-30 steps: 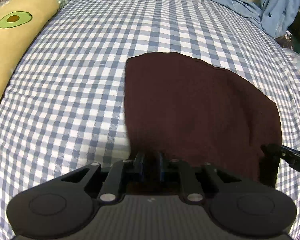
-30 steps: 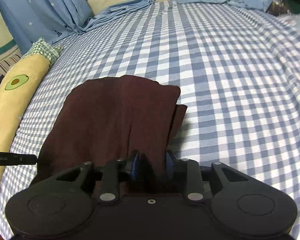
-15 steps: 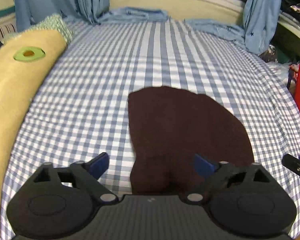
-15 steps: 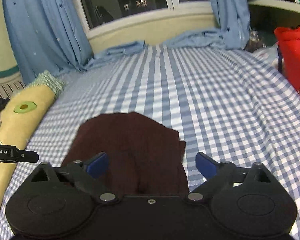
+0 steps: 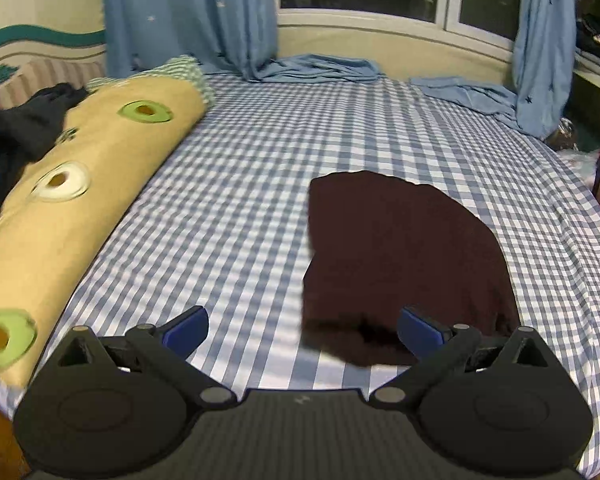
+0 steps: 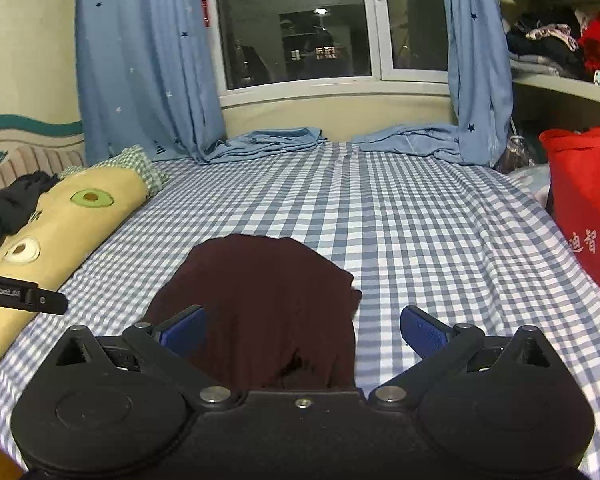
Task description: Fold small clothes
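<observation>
1. Letting go is the step in hand: the left gripper (image 5: pixel 302 334) and the right gripper (image 6: pixel 302 332) both stand spread wide with nothing between the blue pads, and neither touches the cloth.
2. Lying flat on the checked bed (image 5: pixel 240 208), the dark maroon garment (image 5: pixel 400 264) sits towards the near edge, folded over into a rounded slab; from the right wrist view (image 6: pixel 260 304) a loose flap pokes out at its right side.
3. Judging from that, one fold looks done. The next move probably calls for either another fold across, taking the near corners cleanly, or tucking that flap square.
4. Around it: a long yellow avocado-print pillow (image 5: pixel 80 200) along the left edge with dark clothing (image 5: pixel 16 136) heaped on it, blue curtains (image 6: pixel 148 60) trailing onto the far end, a red bag (image 6: pixel 588 208) at the right.
5. Nothing lies on the garment or just beside it, so the bed around it gives room to work.
</observation>
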`<action>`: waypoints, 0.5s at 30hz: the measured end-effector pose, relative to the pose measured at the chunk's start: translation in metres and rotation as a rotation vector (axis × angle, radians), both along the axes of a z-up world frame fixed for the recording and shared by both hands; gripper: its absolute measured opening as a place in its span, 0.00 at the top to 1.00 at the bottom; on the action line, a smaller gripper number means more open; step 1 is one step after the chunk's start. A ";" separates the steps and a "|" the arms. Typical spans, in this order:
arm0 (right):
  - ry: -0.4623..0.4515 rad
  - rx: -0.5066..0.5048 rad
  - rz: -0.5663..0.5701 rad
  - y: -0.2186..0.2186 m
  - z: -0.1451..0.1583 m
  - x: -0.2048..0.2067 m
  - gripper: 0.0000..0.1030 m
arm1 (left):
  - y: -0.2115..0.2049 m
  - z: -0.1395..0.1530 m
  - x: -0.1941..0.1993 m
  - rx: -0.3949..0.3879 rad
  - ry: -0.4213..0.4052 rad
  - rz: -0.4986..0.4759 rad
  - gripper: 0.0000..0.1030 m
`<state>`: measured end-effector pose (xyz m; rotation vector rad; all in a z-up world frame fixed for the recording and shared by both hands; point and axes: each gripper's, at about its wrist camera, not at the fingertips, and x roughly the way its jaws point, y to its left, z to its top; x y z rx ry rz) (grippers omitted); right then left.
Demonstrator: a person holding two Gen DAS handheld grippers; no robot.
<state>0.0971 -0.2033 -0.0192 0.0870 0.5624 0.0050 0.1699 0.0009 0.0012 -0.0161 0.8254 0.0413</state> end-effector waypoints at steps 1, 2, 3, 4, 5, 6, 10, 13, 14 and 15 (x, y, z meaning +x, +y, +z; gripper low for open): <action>-0.003 -0.005 0.005 0.000 0.000 -0.008 0.00 | 0.001 0.000 -0.011 -0.004 -0.012 0.007 0.01; -0.005 -0.008 0.009 0.000 0.000 -0.017 0.00 | 0.001 0.000 -0.023 -0.003 -0.029 0.016 0.01; -0.007 -0.009 0.011 -0.001 0.000 -0.024 0.00 | 0.002 0.000 -0.032 -0.001 -0.042 0.023 0.01; -0.009 -0.010 0.013 -0.002 0.000 -0.031 0.00 | 0.002 -0.001 -0.042 0.000 -0.055 0.029 0.01; -0.009 -0.010 0.015 -0.002 -0.001 -0.040 0.00 | 0.002 -0.001 -0.052 0.002 -0.065 0.036 0.01; -0.008 -0.011 0.016 -0.003 -0.002 -0.047 0.00 | 0.002 -0.002 -0.060 0.002 -0.068 0.040 0.01; 0.006 -0.008 0.018 -0.007 -0.007 -0.073 0.00 | -0.001 -0.007 -0.084 0.006 -0.058 0.044 0.01; 0.023 -0.006 0.019 -0.008 -0.012 -0.091 0.00 | -0.004 -0.013 -0.101 0.010 -0.049 0.043 0.01; 0.029 -0.006 0.017 -0.009 -0.014 -0.096 0.00 | -0.005 -0.015 -0.105 0.010 -0.044 0.043 0.01; 0.035 -0.006 0.017 -0.010 -0.015 -0.100 0.00 | -0.006 -0.017 -0.109 0.009 -0.039 0.042 0.01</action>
